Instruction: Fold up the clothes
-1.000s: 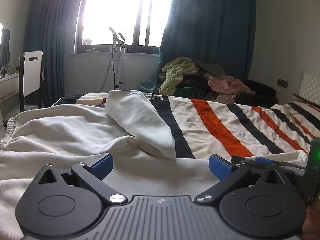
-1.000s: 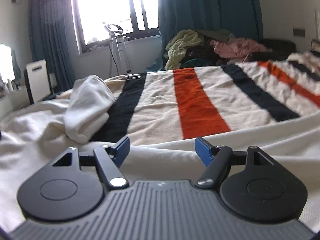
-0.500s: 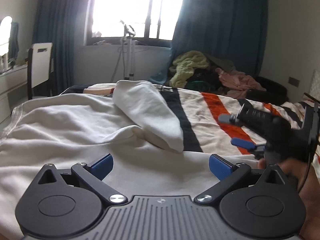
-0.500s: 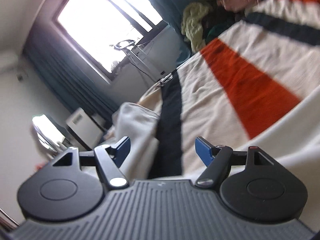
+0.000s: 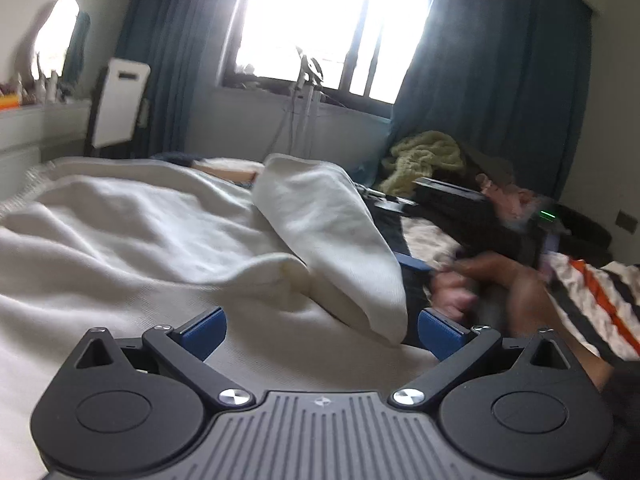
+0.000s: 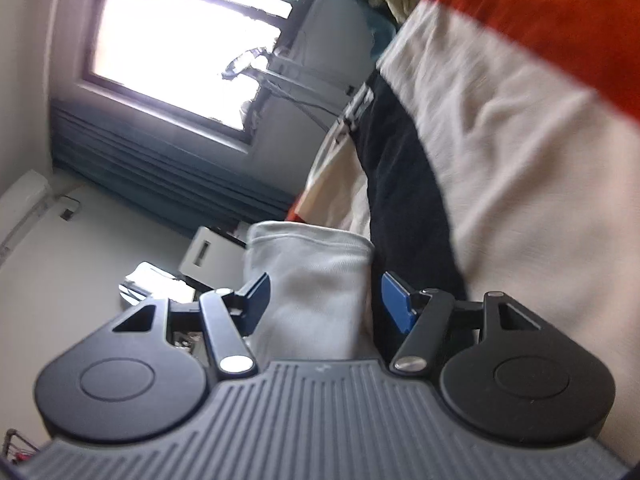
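Lying between closing right tongs (image 6: 322,300), cream sleeve (image 6: 316,280), pads not touching

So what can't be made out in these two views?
- Left wrist view: the right gripper is motion-blurred and partly hidden behind the cream sleeve.
- Right wrist view: whether the closing jaws already press the sleeve; its lower end is hidden by the gripper body.
- Cream garment: cut off at the left edge.

Bright blown-out window (image 5: 320,28) top centre, backlit. Dark blue curtains (image 5: 492,80) both sides. White walls. White chair (image 5: 120,108) left, beside white dresser (image 5: 36,128) at left edge. Striped bedspread (image 6: 520,140) on bed, cream/black/orange. Clothes heap (image 5: 428,156) below right curtain.
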`<action>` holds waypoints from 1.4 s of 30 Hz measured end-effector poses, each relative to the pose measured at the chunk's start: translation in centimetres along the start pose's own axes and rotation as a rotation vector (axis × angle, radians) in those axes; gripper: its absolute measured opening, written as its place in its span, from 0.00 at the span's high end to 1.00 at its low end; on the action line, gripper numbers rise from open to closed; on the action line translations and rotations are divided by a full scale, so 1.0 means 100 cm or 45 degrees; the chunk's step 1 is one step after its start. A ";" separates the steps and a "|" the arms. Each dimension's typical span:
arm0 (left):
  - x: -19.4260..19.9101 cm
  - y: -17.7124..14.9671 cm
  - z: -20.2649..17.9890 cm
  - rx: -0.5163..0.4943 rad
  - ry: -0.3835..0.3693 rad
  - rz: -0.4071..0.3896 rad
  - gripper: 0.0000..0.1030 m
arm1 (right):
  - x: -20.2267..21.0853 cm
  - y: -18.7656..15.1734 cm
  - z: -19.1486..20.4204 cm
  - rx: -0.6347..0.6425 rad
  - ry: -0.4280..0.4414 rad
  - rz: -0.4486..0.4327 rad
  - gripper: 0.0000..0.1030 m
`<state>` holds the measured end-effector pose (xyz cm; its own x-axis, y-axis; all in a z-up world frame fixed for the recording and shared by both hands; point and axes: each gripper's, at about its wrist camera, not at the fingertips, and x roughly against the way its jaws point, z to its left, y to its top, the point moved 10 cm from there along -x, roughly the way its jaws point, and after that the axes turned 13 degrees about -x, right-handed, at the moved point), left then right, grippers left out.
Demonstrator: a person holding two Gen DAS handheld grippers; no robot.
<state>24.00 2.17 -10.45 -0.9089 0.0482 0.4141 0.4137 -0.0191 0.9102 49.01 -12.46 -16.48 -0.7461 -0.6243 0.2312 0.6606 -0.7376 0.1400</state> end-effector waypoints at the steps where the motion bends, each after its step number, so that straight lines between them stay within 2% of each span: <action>1: -0.006 -0.004 0.001 0.016 -0.010 0.019 0.00 | -0.014 -0.001 -0.001 0.002 -0.028 0.026 0.38; 3: -0.018 -0.010 0.002 0.055 -0.035 0.049 0.00 | -0.035 -0.002 -0.004 0.020 -0.092 0.050 0.39; 5: -0.021 -0.010 0.004 0.090 -0.051 0.028 0.00 | -0.039 0.000 0.001 0.042 -0.112 0.024 0.42; 7: -0.023 -0.009 0.005 0.115 -0.061 0.003 0.00 | -0.037 0.001 0.007 0.066 -0.123 0.000 0.90; 8: -0.023 -0.008 0.004 0.120 -0.066 -0.001 0.00 | -0.030 0.003 0.011 0.088 -0.135 -0.031 0.93; 13: -0.013 -0.003 0.001 0.105 -0.073 -0.043 0.00 | 0.034 0.026 0.057 0.201 -0.090 -0.287 0.94; 15: -0.007 0.000 -0.003 0.062 -0.073 -0.073 0.00 | 0.066 0.039 0.077 0.277 -0.111 -0.383 0.94; 18: -0.002 0.002 -0.014 -0.052 -0.055 -0.097 0.00 | 0.120 0.065 0.097 0.374 -0.199 -0.530 0.94; 21: 0.005 0.005 -0.021 -0.092 -0.048 -0.108 0.00 | 0.184 0.101 0.107 0.442 -0.316 -0.711 0.94; 27: 0.025 0.016 -0.020 -0.108 -0.033 -0.165 0.00 | 0.292 0.163 0.074 0.366 -0.564 -1.022 0.95; 30: 0.023 0.016 -0.024 -0.140 -0.037 -0.174 0.00 | 0.326 0.178 0.037 0.268 -0.620 -1.072 0.95; 34: 0.012 0.011 -0.027 -0.152 -0.055 -0.145 0.00 | 0.339 0.196 0.003 0.196 -0.682 -1.083 0.95; 36: 0.008 0.009 -0.028 -0.151 -0.061 -0.141 0.00 | 0.332 0.212 0.008 0.208 -0.692 -1.101 0.95; 39: 0.001 0.007 -0.028 -0.143 -0.072 -0.126 0.00 | 0.324 0.239 0.042 0.292 -0.680 -1.141 0.95; 42: -0.007 0.006 -0.025 -0.120 -0.096 -0.110 0.00 | 0.338 0.261 0.079 0.348 -0.594 -1.212 0.95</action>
<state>24.76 -0.40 -10.16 -0.9329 0.1289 0.3363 0.3244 -0.1050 0.9401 41.71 -50.79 2.59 -0.8940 0.3724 0.2490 -0.1307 -0.7485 0.6501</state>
